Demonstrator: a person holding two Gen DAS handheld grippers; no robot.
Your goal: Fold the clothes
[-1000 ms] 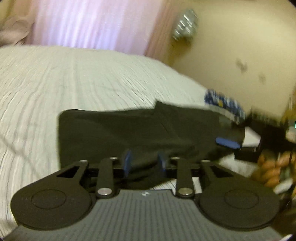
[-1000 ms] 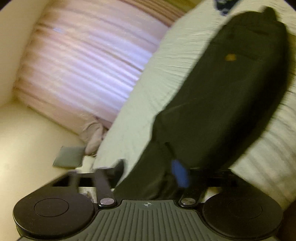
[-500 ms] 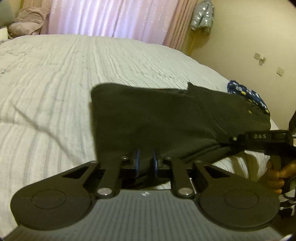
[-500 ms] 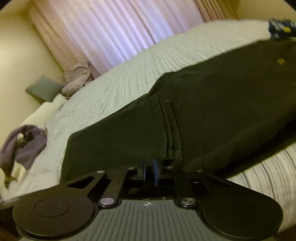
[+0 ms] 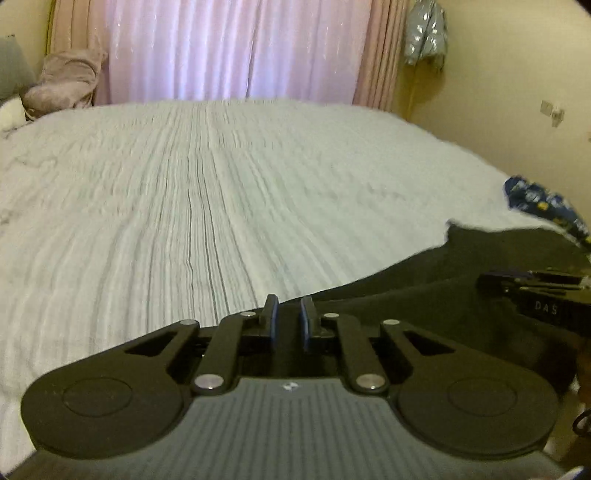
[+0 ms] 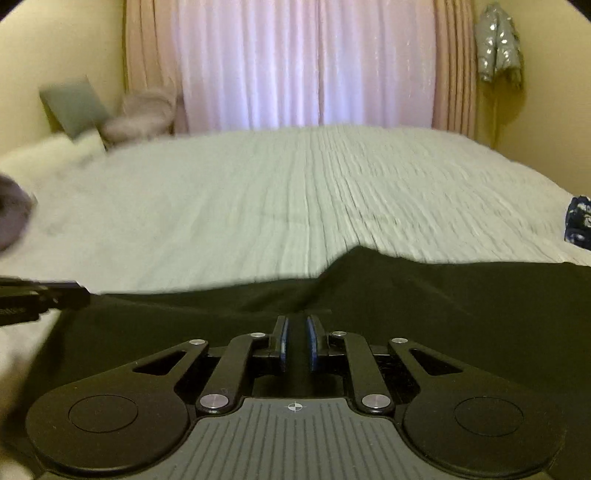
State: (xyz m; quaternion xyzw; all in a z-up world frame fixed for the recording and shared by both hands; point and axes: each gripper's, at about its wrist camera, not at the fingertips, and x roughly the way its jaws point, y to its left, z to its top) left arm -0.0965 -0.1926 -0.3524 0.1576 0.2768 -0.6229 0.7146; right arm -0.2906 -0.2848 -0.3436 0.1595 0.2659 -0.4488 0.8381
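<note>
Pale, ribbed bedding covers the bed (image 5: 221, 192), which fills most of both wrist views; pink curtains (image 6: 306, 62) hang behind it against cream walls. A silvery jacket (image 5: 424, 33) hangs in the right corner, a grey pillow (image 6: 72, 105) and a heap of mauve fabric (image 5: 62, 83) sit at the far left, and a blue patterned cloth (image 5: 546, 206) lies at the bed's right edge.

Along the near edge of the bed stretches the black garment (image 6: 424, 306), a dark, heavy-looking cloth with a raised peak in its upper edge and soft folds running across it. The left gripper (image 5: 287, 321) has its blue-padded fingers drawn close on the garment's left end, with dark cloth between them. The right gripper (image 6: 296, 339) likewise pinches black cloth between nearly closed pads, farther along the same near edge. Both views are slightly blurred.
</note>
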